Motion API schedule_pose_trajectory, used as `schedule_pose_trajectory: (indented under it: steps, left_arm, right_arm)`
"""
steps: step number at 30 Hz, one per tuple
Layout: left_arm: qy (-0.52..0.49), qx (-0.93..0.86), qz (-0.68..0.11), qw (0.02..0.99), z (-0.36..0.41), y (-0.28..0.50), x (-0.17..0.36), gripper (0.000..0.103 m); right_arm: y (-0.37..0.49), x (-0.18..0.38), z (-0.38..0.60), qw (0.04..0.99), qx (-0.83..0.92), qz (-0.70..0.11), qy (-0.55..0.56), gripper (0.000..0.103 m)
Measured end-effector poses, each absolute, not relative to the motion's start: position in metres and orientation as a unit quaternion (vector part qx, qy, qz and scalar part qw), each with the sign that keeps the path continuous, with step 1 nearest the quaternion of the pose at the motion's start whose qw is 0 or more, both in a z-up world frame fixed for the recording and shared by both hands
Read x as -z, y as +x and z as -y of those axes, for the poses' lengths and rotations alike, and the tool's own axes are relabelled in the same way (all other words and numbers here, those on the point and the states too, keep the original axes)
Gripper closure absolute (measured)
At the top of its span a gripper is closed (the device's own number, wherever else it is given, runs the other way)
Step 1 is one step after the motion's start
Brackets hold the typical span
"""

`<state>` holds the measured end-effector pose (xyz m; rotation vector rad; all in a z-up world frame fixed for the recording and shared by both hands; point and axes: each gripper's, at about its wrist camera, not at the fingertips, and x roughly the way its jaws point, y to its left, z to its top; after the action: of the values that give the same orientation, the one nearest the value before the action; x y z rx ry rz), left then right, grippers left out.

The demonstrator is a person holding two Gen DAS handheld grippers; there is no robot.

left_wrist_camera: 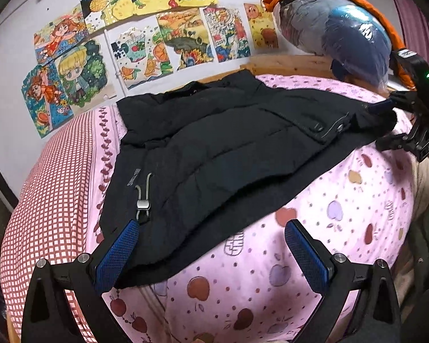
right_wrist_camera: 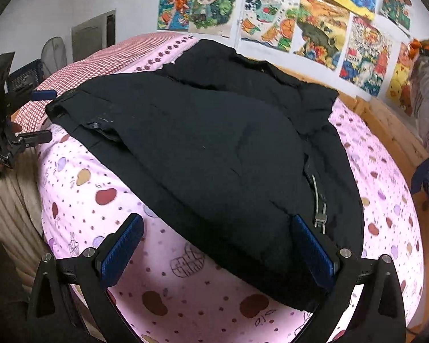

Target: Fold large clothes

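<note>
1. A black padded jacket [left_wrist_camera: 214, 148] lies spread flat across a pink fruit-print sheet [left_wrist_camera: 343, 200] on the bed, its far edge close to the wooden bed frame [right_wrist_camera: 386, 125].
2. The left gripper [left_wrist_camera: 211, 245] hovers at the near hem with its 2 blue-padded fingers [left_wrist_camera: 117, 257] spread wide; 1 finger overlaps the fabric edge, the other is over bare sheet, and nothing is held.
3. The right gripper [right_wrist_camera: 223, 245] is likewise wide open at the other end of the hem, 1 pad [right_wrist_camera: 314, 254] against the jacket, the other over the sheet.
4. A grey cord with a metal toggle [left_wrist_camera: 142, 203] lies on the jacket just beyond the left gripper's finger.
5. A red-checked cover [left_wrist_camera: 48, 194] borders the sheet.
6. Children's drawings [left_wrist_camera: 146, 37] cover the wall behind, and a plastic-wrapped bundle [left_wrist_camera: 343, 34] sits at the bed's corner.
</note>
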<state>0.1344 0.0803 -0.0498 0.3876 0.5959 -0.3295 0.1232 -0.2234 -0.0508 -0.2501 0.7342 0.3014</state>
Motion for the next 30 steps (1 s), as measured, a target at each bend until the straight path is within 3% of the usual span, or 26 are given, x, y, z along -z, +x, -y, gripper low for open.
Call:
schedule_pose_trajectory:
  steps: [8,22,30]
  left_arm:
    - [0.213,0.111,-0.316,0.918,-0.076,0.143,0.066,0.0]
    - [0.273,0.034,-0.265,0.924,-0.058,0.139,0.068,0.0]
    - [0.247,-0.01,-0.272,0.93,-0.071,0.154,0.062,0.0]
  right_arm:
    - [0.124,0.06,0.225,0.911,-0.127,-0.363,-0.149,0.002]
    - [0.117,0.056,0.237,0.929,0.003,-0.303,-0.213,0.002]
    - [0.118,0.064,0.239,0.931,-0.003,-0.287,-0.224,0.002]
